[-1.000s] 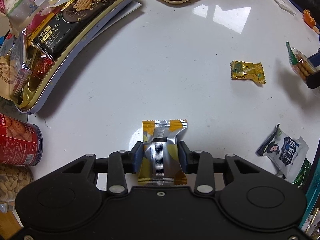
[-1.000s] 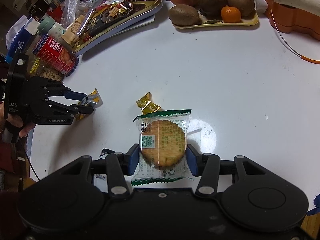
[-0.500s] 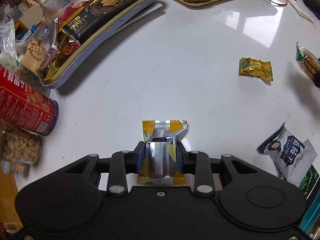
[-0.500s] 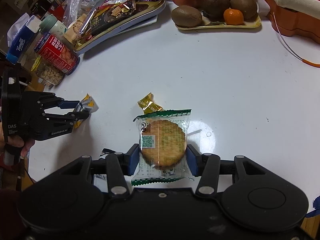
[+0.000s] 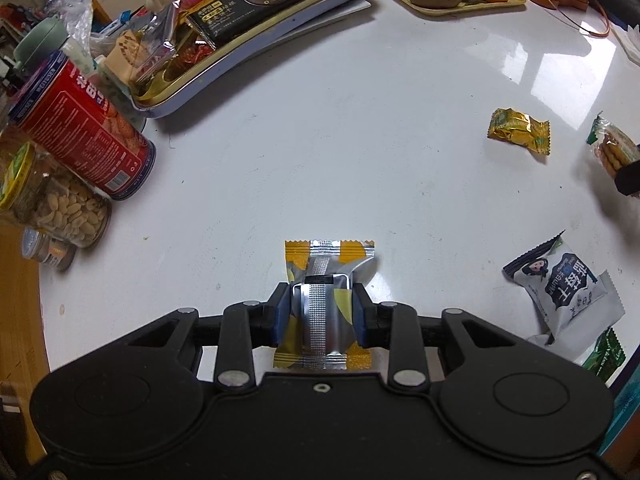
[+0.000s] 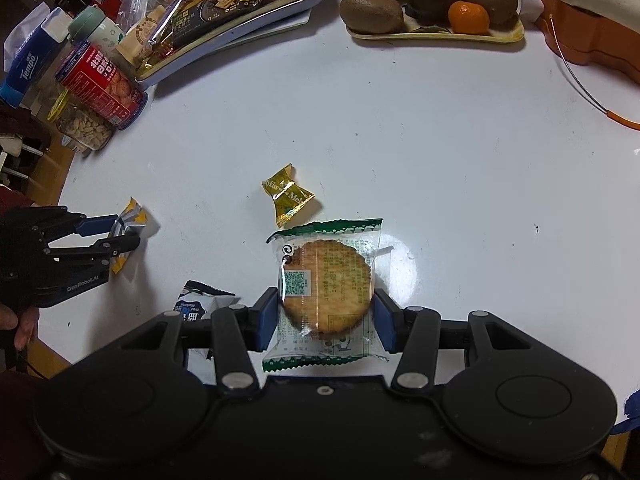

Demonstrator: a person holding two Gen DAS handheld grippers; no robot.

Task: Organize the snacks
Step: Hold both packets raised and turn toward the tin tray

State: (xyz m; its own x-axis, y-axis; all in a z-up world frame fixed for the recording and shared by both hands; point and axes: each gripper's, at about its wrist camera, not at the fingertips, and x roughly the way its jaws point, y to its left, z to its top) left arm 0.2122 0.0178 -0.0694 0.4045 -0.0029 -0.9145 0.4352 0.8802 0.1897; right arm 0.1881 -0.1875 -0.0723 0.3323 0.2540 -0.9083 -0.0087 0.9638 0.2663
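Observation:
My left gripper [image 5: 320,312] is shut on a yellow and silver snack packet [image 5: 326,300], its pads pressing the creased wrapper just above the white table [image 5: 320,140]. In the right wrist view that left gripper [image 6: 128,232] shows at the left edge with the same yellow packet [image 6: 134,214] in it. My right gripper [image 6: 326,316] is shut on a round cracker in a clear, green-edged wrapper [image 6: 326,280]. A gold candy [image 6: 288,196] lies just beyond the cracker. A white and blue snack packet [image 5: 564,280] lies at the right in the left wrist view.
A gold-rimmed tray [image 5: 240,52] filled with snacks sits at the far left. A red biscuit can [image 5: 80,128] and a peanut jar [image 5: 52,200] stand by the table's left edge. A fruit tray [image 6: 436,34] lies at the back, an orange object [image 6: 580,36] far right.
The left gripper's jaws closed tighter on the yellow packet, creasing it, and the gripper rolled and shifted so more of the can and jar shows. The right gripper kept still.

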